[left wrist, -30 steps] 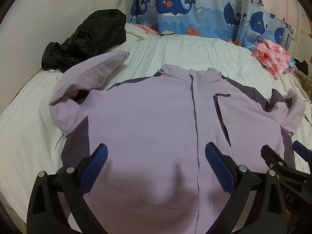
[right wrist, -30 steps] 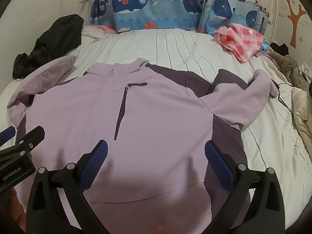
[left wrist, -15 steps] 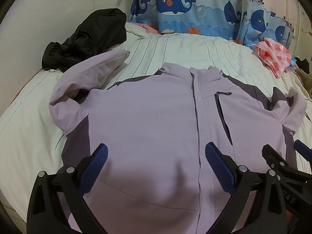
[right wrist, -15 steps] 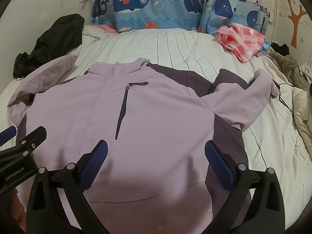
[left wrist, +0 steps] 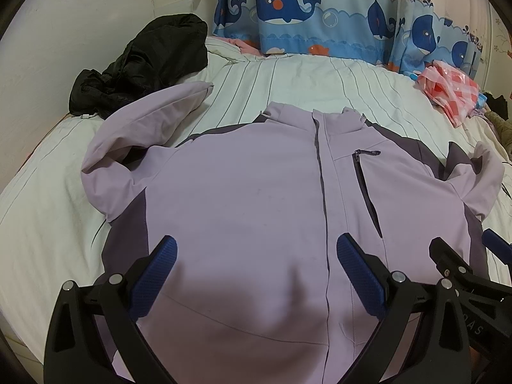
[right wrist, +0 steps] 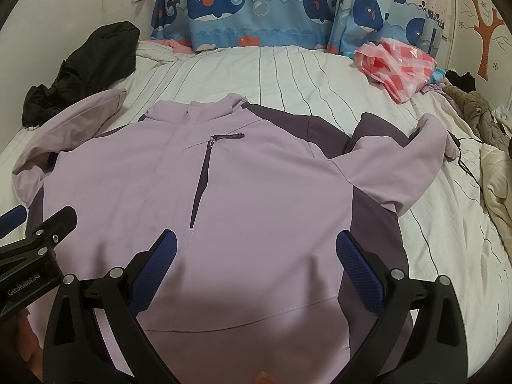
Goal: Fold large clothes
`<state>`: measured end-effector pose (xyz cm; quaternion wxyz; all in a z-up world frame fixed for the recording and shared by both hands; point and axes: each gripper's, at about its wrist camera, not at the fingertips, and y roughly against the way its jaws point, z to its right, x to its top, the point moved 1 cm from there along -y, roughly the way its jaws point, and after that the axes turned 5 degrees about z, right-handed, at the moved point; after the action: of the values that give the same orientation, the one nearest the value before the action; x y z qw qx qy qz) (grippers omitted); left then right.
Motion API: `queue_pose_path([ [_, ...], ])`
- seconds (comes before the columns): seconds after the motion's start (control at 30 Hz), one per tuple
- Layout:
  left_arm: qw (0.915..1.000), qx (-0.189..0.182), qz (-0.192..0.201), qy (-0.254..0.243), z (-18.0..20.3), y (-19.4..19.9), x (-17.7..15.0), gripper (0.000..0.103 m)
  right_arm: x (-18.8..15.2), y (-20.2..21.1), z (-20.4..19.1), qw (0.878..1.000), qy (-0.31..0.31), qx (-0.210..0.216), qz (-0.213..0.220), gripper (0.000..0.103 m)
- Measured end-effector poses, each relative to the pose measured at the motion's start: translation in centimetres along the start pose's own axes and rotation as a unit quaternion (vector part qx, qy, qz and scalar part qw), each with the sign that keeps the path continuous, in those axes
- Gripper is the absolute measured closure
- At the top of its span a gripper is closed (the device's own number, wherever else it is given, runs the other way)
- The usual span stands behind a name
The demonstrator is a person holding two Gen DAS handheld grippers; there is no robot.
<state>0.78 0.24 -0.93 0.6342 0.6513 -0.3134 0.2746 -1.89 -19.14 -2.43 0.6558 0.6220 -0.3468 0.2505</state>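
A large lilac jacket (left wrist: 256,198) with dark purple side panels lies front up and zipped on the striped bed; it also shows in the right wrist view (right wrist: 256,192). Its left sleeve (left wrist: 140,128) is bent up toward the black coat. Its right sleeve (right wrist: 406,160) is bent outward. My left gripper (left wrist: 256,265) is open and empty, hovering above the jacket's lower front. My right gripper (right wrist: 256,262) is open and empty over the lower right part. Each gripper shows at the edge of the other's view.
A black coat (left wrist: 140,64) is heaped at the back left against the wall. A pink checked plastic bag (right wrist: 396,64) lies at the back right. More clothes (right wrist: 480,118) are piled along the right edge. Whale curtains (left wrist: 304,9) hang behind the bed (left wrist: 304,76).
Both grippers have drifted slightly, so the jacket sits a touch lower and farther right in the views. The jacket has not moved and both stay open.
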Motion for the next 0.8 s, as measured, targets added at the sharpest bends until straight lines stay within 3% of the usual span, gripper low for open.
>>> queue_pose_path([
  [0.8, 1.0, 0.002, 0.006, -0.004, 0.49, -0.3, -0.52, 0.007, 0.33, 0.13, 0.06, 1.0, 0.001, 0.0, 0.005, 0.007],
])
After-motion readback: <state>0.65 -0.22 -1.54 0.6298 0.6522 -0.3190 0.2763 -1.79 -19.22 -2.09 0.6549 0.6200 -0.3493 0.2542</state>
